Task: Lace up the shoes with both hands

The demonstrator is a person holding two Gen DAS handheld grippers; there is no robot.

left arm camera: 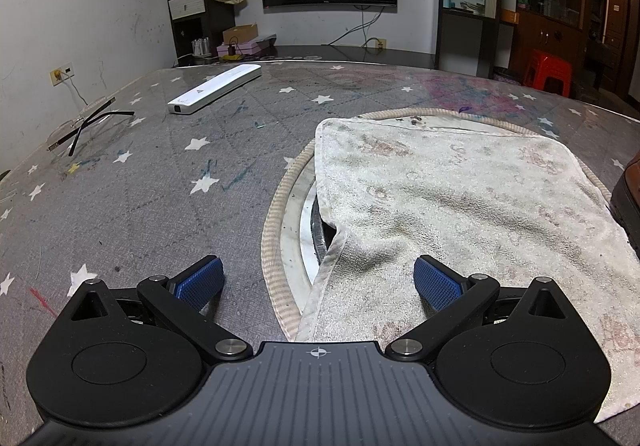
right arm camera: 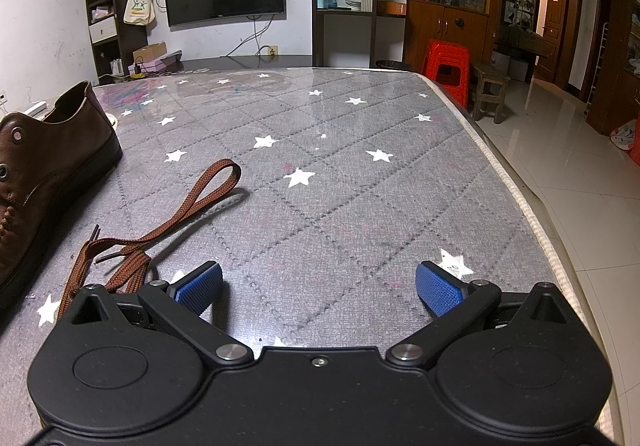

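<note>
- Right now my right gripper (right arm camera: 319,288) is spread wide and empty, low over the table (right arm camera: 360,173).
- My left gripper (left arm camera: 319,282) is equally wide, empty, over a towel (left arm camera: 460,197).
- From the right jaws, the lace (right arm camera: 168,224) lies at ten o'clock, just beside the near finger; its long axis runs toward one o'clock, ending in a loop.
- At nine o'clock sits the shoe (right arm camera: 48,165), eyelets open, lace seemingly unthreaded.
- Left view catches only a sliver of shoe at three o'clock, so I judge the right nearer.
- No writing is readable; the bag (right arm camera: 139,7) logo is too small.
</note>
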